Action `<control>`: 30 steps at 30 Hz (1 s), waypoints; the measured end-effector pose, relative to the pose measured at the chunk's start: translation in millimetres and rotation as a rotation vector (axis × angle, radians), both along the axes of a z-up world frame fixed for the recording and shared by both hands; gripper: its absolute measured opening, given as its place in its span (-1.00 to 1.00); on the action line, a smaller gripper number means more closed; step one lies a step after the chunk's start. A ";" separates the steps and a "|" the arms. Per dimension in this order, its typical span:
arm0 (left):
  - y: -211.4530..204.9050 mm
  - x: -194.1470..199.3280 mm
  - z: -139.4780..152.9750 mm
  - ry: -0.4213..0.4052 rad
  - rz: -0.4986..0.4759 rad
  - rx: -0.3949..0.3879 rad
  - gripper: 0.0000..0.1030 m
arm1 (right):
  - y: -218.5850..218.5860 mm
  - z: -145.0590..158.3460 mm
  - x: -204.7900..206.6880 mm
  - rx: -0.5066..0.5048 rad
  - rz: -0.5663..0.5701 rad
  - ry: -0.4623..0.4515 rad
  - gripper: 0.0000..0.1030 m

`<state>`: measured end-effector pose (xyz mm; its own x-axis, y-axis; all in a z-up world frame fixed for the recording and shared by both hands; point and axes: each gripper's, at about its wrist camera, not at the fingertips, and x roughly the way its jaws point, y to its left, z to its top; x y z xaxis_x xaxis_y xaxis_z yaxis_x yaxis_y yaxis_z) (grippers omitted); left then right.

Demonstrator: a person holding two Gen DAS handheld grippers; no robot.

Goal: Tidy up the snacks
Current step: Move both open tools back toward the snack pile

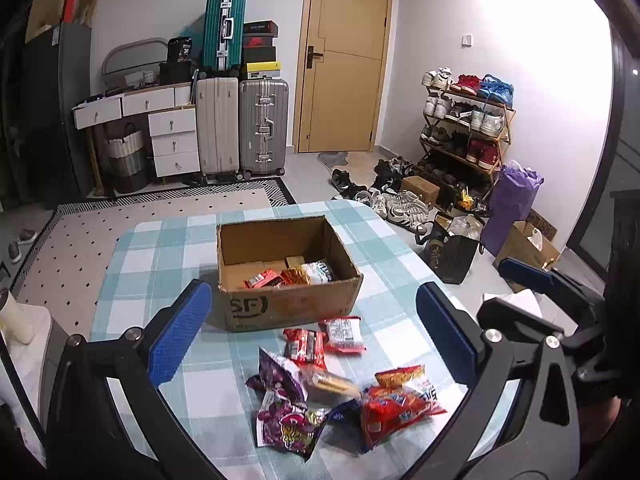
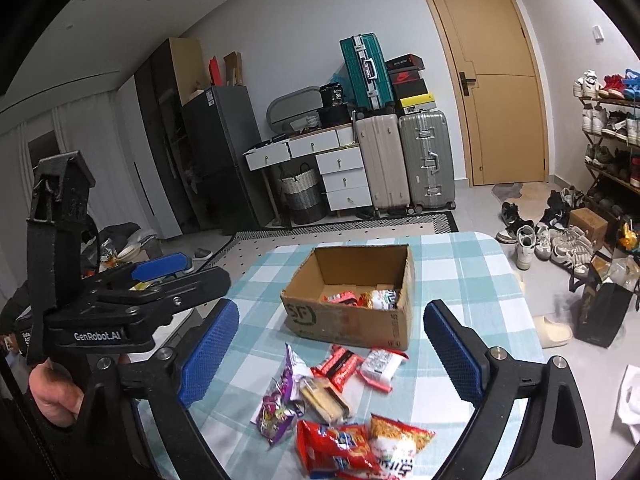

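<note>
Left gripper [image 1: 314, 346] fingers spread wide, nothing between them, above snack pile. Right gripper [image 2: 332, 354] fingers likewise spread, holding nothing. Loose snacks [image 1: 332, 392] scattered on checked tablecloth [image 1: 160, 248], just in front of cardboard box [image 1: 288, 304]. Box open-topped, few packets [image 1: 292, 276] already inside at near wall. Table edge near right; beyond it black bag [image 1: 452, 256], shoe rack [image 1: 468, 128], shoes on floor. Suitcases [image 1: 244, 124] and door [image 1: 344, 56] well behind.

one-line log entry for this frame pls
left gripper: open, empty | right gripper: open, empty | cardboard box: partly filled | loose snacks: on table
</note>
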<state>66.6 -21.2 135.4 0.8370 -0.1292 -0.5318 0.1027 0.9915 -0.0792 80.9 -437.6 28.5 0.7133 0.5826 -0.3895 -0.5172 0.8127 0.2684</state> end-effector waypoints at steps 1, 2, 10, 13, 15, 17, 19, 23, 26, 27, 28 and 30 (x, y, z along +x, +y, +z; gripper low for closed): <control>-0.9 -3.5 -2.5 0.001 0.001 -0.001 0.98 | -3.3 -3.3 -4.3 0.005 -0.002 0.003 0.87; -0.8 -6.5 -5.4 0.004 0.003 -0.007 0.98 | -6.1 -6.2 -6.3 0.010 -0.006 0.014 0.88; 13.4 -24.2 -48.7 0.062 0.042 -0.064 0.98 | -23.3 -43.6 -21.9 0.014 -0.018 0.080 0.90; 21.6 -23.9 -73.6 0.095 0.062 -0.063 0.98 | -25.5 -60.2 -25.6 0.010 -0.011 0.100 0.91; 25.9 -24.2 -89.2 0.127 0.071 -0.070 0.98 | -24.7 -71.9 -27.9 -0.001 -0.006 0.118 0.91; 31.8 -23.6 -103.5 0.152 0.084 -0.088 0.98 | -21.8 -82.3 -30.1 -0.011 0.003 0.134 0.91; 35.7 -24.2 -116.3 0.169 0.094 -0.093 0.98 | -18.3 -92.2 -33.4 -0.019 0.011 0.146 0.91; 40.1 -21.8 -136.2 0.192 0.099 -0.103 0.98 | -5.1 -106.5 -37.9 -0.047 0.029 0.152 0.91; 41.0 -21.3 -149.5 0.202 0.094 -0.098 0.98 | 3.1 -121.2 -38.0 -0.067 0.042 0.168 0.91; 41.1 -21.1 -151.6 0.205 0.092 -0.100 0.98 | 4.7 -123.9 -36.4 -0.071 0.044 0.173 0.91; 40.8 -20.7 -155.5 0.211 0.090 -0.102 0.98 | 6.8 -127.8 -35.0 -0.076 0.046 0.178 0.91; 40.7 -20.4 -161.1 0.221 0.088 -0.104 0.98 | 11.4 -136.3 -32.8 -0.086 0.052 0.192 0.91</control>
<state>46.2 19.5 -25.8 0.7121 -0.1246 -0.6910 -0.0148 0.9813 -0.1922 48.1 -426.2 -107.8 0.5912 0.5759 -0.5646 -0.5054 0.8101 0.2971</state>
